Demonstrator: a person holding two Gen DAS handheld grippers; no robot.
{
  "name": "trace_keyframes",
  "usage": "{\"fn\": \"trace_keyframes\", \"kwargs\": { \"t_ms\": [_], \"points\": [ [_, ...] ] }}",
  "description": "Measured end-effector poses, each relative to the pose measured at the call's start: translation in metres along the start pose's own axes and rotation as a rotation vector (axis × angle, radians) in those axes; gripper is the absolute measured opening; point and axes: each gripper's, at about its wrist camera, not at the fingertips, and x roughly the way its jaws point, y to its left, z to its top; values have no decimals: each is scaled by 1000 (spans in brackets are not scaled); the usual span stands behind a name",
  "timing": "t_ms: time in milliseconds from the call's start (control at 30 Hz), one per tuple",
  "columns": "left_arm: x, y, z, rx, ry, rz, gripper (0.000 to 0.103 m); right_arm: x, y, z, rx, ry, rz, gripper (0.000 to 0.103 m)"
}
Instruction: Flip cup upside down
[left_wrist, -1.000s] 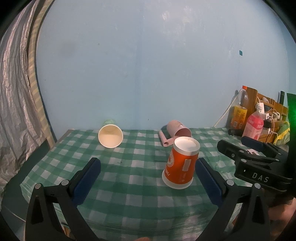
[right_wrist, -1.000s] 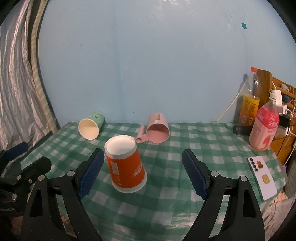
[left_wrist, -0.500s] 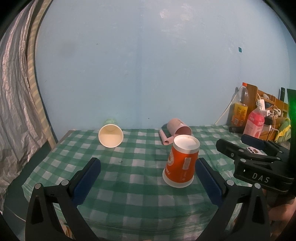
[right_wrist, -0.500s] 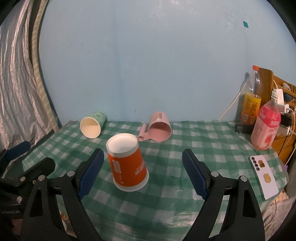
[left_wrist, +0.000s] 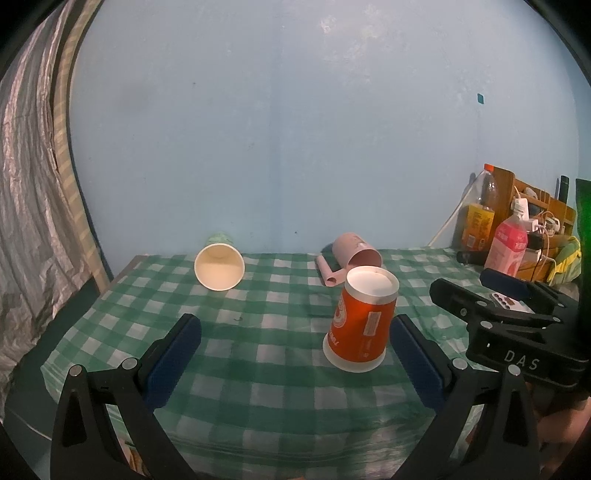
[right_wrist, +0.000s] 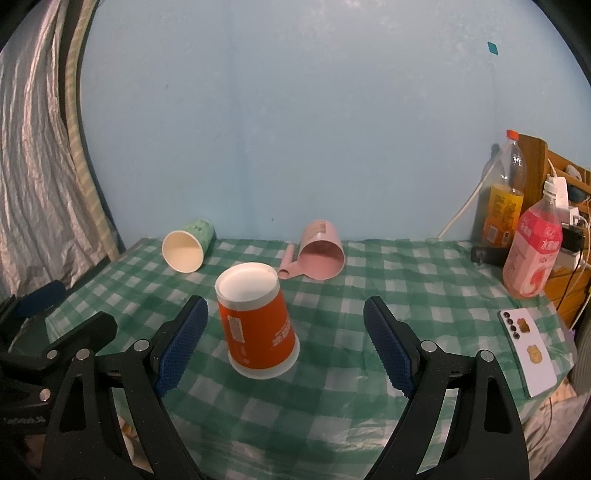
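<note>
An orange paper cup (left_wrist: 362, 321) (right_wrist: 256, 321) stands upside down on the green checked tablecloth, white base up. My left gripper (left_wrist: 293, 354) is open and empty, with the cup just inside its right finger. My right gripper (right_wrist: 286, 343) is open and empty, with the cup nearer its left finger. Neither gripper touches the cup. A green paper cup (left_wrist: 219, 266) (right_wrist: 188, 247) lies on its side at the back left. A pink mug (left_wrist: 354, 253) (right_wrist: 321, 254) lies on its side at the back middle.
Two drink bottles (right_wrist: 532, 251) and a wooden rack with cables stand at the right edge. A white phone (right_wrist: 526, 354) lies at the front right. The blue wall (right_wrist: 295, 129) is behind the table. A silver curtain (right_wrist: 33, 147) hangs at the left.
Both grippers have drawn back slightly and risen a little. The orange cup has stayed upside down in place.
</note>
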Motion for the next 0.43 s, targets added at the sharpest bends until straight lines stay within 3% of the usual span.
{"fn": "trace_keyframes", "kwargs": {
  "t_ms": [433],
  "points": [
    [1,0,0,-4,10,-9,103,0,1,-1,1,1,1,86]
  ]
}}
